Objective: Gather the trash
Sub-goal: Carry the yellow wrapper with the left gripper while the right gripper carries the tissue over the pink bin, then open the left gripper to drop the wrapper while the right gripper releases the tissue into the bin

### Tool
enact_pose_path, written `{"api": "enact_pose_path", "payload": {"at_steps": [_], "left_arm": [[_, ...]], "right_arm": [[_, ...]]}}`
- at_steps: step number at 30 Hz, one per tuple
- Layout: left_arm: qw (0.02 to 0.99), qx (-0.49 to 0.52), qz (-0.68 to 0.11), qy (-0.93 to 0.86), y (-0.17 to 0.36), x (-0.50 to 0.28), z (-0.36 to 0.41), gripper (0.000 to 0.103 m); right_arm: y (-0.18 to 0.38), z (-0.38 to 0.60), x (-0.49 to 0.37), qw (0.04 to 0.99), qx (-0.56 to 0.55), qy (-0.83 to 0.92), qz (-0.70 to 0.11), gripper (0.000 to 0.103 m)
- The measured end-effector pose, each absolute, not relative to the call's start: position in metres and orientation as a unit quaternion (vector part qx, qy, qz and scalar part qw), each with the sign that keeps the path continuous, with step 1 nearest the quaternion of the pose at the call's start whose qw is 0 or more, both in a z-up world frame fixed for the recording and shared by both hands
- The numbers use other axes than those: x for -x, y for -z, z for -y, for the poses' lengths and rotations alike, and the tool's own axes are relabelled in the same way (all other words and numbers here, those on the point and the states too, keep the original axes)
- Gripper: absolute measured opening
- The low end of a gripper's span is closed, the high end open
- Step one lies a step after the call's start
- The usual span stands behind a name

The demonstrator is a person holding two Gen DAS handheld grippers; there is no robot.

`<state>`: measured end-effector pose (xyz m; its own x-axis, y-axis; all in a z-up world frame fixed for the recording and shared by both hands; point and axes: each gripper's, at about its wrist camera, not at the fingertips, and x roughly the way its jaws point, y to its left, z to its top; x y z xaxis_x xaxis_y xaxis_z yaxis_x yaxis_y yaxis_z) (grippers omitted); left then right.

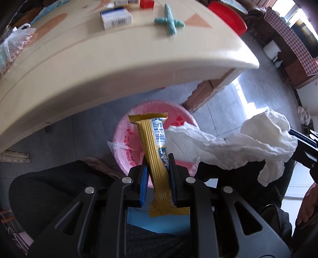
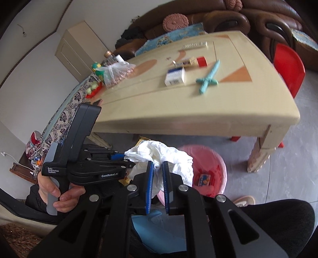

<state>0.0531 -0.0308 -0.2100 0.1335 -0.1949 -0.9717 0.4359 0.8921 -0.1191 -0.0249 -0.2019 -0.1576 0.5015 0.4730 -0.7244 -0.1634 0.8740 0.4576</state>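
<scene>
My left gripper [image 1: 158, 160] is shut on a long yellow snack wrapper [image 1: 154, 150], which stands up between the blue pads above a pink bin [image 1: 137, 127] lined with a plastic bag. My right gripper [image 2: 158, 165] is shut on a crumpled white tissue [image 2: 171, 156]; the same tissue [image 1: 248, 139] hangs at the right of the left wrist view. In the right wrist view the pink bin [image 2: 216, 168] sits on the floor just right of and below the tissue, with a small printed packet [image 2: 204, 179] inside. The left gripper's body [image 2: 83, 162] is held by a hand at the left.
A cream table [image 2: 198, 111] stands over the bin's far side, carrying a white box [image 2: 174, 76], a teal cross-shaped toy [image 2: 208, 79], a red-capped tube [image 2: 190, 62] and a bag of nuts [image 2: 117, 73]. A red chair [image 2: 288, 67] and brown sofa [image 2: 228, 17] stand behind. Dark-trousered knees frame the bottom.
</scene>
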Motion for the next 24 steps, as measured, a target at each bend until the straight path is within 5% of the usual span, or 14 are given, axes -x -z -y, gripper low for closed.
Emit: {"api": "enact_pose_path", "payload": {"at_steps": [24], "left_arm": [[0.654,-0.114,-0.725,0.183,0.351,-0.102,0.050,0.019]], "right_arm": [[0.314,0.200,-0.049,0.770,-0.166,-0.158,-0.596,0.010]]}}
